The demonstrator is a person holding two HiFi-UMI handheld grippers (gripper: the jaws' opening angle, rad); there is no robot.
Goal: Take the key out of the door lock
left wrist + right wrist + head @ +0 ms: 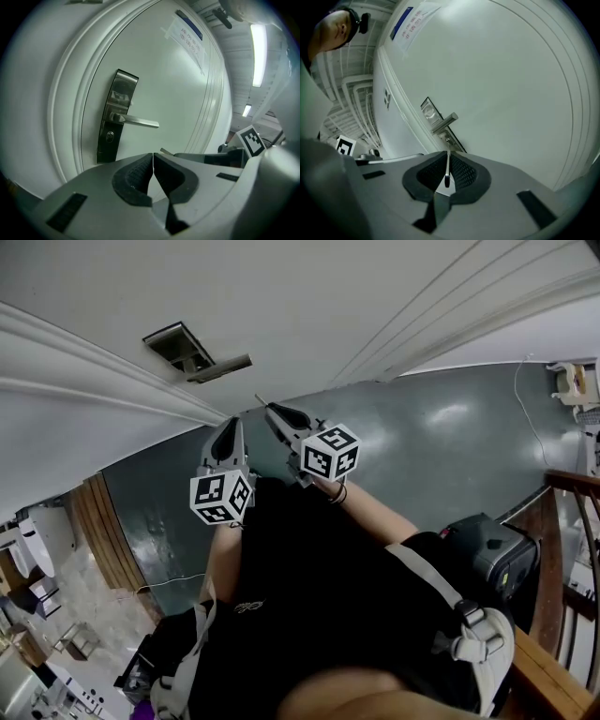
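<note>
The white door (178, 93) carries a dark metal lock plate (117, 117) with a lever handle (140, 122) and a keyhole (109, 136) below it; the keyhole shows no key. My right gripper (447, 161) is shut on a thin metal key (447, 165), whose blade points at the lock plate (433, 117) from a short distance. In the head view the key (261, 400) pokes out of the right gripper (272, 409), clear of the lock plate (192, 352). My left gripper (153, 164) is shut and empty, held beside the right one, also seen as left gripper (228, 423).
A paper notice (187, 35) is taped high on the door. The person's dark torso fills the lower head view. A black case (492, 554) and a wooden railing (562, 521) stand at the right; a white cable (520, 409) lies on the grey floor.
</note>
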